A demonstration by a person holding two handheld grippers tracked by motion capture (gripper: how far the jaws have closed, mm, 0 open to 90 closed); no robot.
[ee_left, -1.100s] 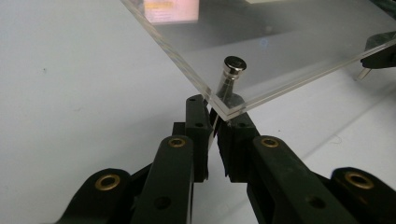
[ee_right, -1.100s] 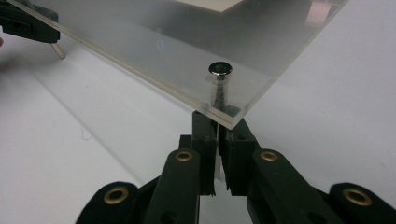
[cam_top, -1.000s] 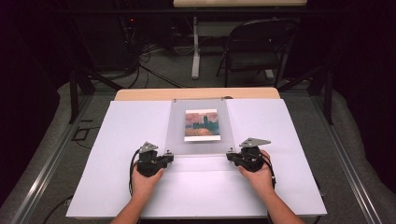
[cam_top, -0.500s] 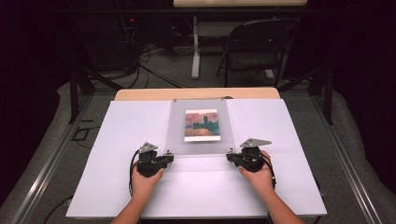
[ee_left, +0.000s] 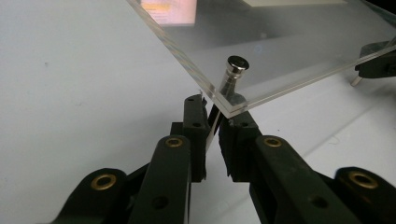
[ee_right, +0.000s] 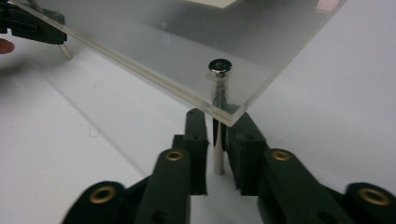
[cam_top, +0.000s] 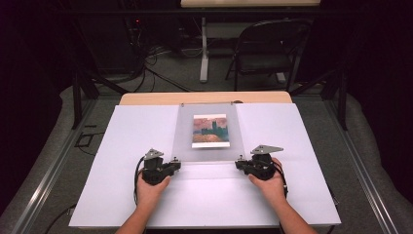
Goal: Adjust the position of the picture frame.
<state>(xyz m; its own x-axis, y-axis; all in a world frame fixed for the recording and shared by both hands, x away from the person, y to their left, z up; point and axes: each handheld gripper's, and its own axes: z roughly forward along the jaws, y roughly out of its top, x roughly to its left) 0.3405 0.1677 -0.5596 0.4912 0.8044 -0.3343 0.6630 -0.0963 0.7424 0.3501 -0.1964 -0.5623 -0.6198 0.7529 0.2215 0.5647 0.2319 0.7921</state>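
Note:
A clear acrylic panel [cam_top: 207, 152] lies on the white table with a small picture [cam_top: 210, 130] under it, and a metal peg at each near corner. My left gripper [cam_top: 178, 165] is at the near-left corner. In the left gripper view its jaws [ee_left: 212, 116] have just been opening, but the pads still touch the leaning peg [ee_left: 237, 64] under the panel's corner [ee_left: 224, 100]. My right gripper [cam_top: 238, 165] is at the near-right corner. Its jaws [ee_right: 217, 126] have just been opening too. The upright peg [ee_right: 219, 66] stands between them with a thin gap on each side.
The white sheet [cam_top: 122, 195] covers the wooden table [cam_top: 204, 97]. A folding chair [cam_top: 270, 48] and a table leg [cam_top: 203, 53] stand on the floor beyond. Metal rails [cam_top: 48, 170] run along both sides.
Both hands have stayed at the panel's near corners. The high view shows no visible change.

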